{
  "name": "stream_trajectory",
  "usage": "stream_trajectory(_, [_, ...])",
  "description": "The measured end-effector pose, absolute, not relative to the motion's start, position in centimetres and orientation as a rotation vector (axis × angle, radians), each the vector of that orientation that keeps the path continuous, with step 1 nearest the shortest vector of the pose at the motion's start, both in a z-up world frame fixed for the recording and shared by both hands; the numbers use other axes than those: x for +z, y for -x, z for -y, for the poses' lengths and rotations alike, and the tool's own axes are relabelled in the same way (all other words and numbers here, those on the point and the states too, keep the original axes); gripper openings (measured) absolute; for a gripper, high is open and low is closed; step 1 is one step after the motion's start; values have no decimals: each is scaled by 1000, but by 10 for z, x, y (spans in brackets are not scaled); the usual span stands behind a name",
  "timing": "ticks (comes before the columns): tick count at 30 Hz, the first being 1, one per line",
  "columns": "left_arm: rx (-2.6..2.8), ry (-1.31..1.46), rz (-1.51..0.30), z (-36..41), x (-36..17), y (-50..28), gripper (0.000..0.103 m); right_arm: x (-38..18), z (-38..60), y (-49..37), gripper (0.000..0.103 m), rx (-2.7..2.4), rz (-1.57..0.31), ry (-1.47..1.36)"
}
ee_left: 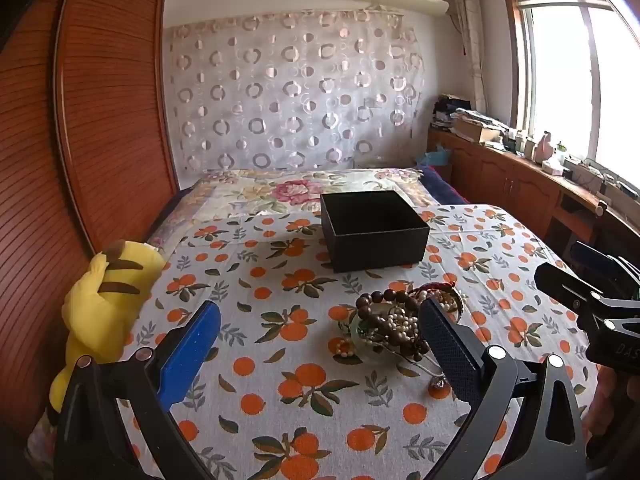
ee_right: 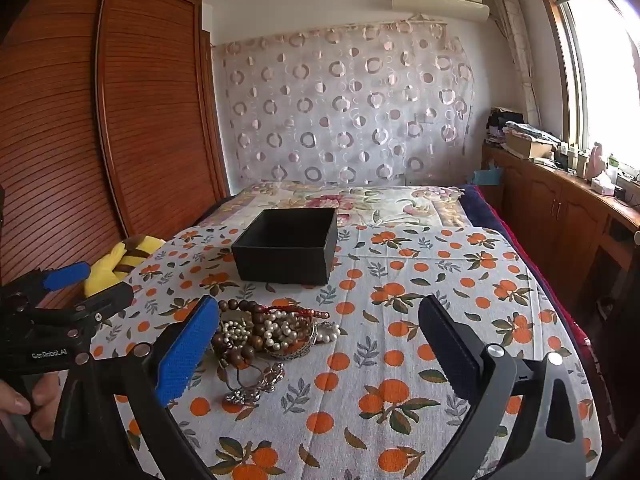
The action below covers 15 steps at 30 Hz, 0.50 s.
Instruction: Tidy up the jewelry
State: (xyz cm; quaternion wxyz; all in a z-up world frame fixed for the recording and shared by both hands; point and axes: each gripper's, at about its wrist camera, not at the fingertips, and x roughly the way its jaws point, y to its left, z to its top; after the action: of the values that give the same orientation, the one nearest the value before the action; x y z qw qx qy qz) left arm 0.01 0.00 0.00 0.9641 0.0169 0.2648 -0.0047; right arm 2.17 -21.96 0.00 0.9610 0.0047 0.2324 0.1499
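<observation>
A tangled pile of jewelry (ee_left: pixel 396 326) lies on the orange-patterned cloth (ee_left: pixel 280 360): brown wooden beads, white pearls, a red cord, silver pieces. It also shows in the right wrist view (ee_right: pixel 264 336). Behind it stands an open, empty black box (ee_left: pixel 374 230), also in the right wrist view (ee_right: pixel 286 244). My left gripper (ee_left: pixel 320 336) is open and empty, with the pile just inside its right finger. My right gripper (ee_right: pixel 320 340) is open and empty, with the pile beside its left blue pad (ee_right: pixel 186 354). Each gripper shows at the edge of the other's view.
A yellow plush toy (ee_left: pixel 100 312) sits at the cloth's left edge against a wooden wardrobe (ee_left: pixel 108 100). A floral quilt (ee_left: pixel 304 190) lies behind the box. Wooden cabinets with clutter (ee_right: pixel 560 200) line the right wall under a window.
</observation>
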Motion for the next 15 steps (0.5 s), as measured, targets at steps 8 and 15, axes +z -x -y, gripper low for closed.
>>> stream_trajectory(8, [-9,-32,-527,0,0,0,96,0,220,-21,101,301,-474,-10])
stream_trajectory(15, [-10,-29,-518,-2,0,-2,96,0,220,-21,101,303,-474,-12])
